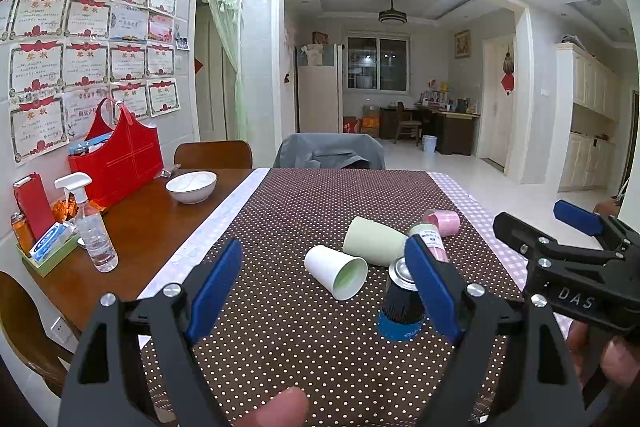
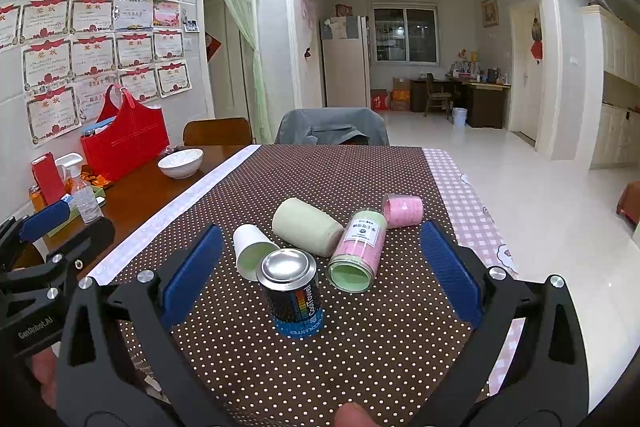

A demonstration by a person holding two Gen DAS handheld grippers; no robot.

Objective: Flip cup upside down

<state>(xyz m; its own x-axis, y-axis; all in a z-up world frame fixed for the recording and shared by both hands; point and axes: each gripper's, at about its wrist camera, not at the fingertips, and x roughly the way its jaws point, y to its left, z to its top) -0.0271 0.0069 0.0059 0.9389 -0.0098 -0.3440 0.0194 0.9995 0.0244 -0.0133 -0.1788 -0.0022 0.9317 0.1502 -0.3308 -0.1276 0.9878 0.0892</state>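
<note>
Several cups lie on their sides on the dotted brown tablecloth (image 1: 280,327): a white paper cup (image 1: 335,271) (image 2: 253,250), a pale green cup (image 1: 374,241) (image 2: 307,230), a pink and green labelled cup (image 2: 357,251) (image 1: 430,241) and a small pink cup (image 1: 443,221) (image 2: 403,210). A black and blue can (image 1: 401,301) (image 2: 291,297) stands with its metal base up, in front of them. My left gripper (image 1: 326,291) is open and empty, just short of the cups. My right gripper (image 2: 320,273) is open and empty, with the can between its fingers' line of sight.
A white bowl (image 1: 191,186), a spray bottle (image 1: 90,227), a red bag (image 1: 118,163) and a tray of small items (image 1: 48,247) stand on the bare wood at the left. A grey-draped chair (image 1: 330,151) is at the far edge. The pink checked cloth (image 2: 472,211) marks the table's right edge.
</note>
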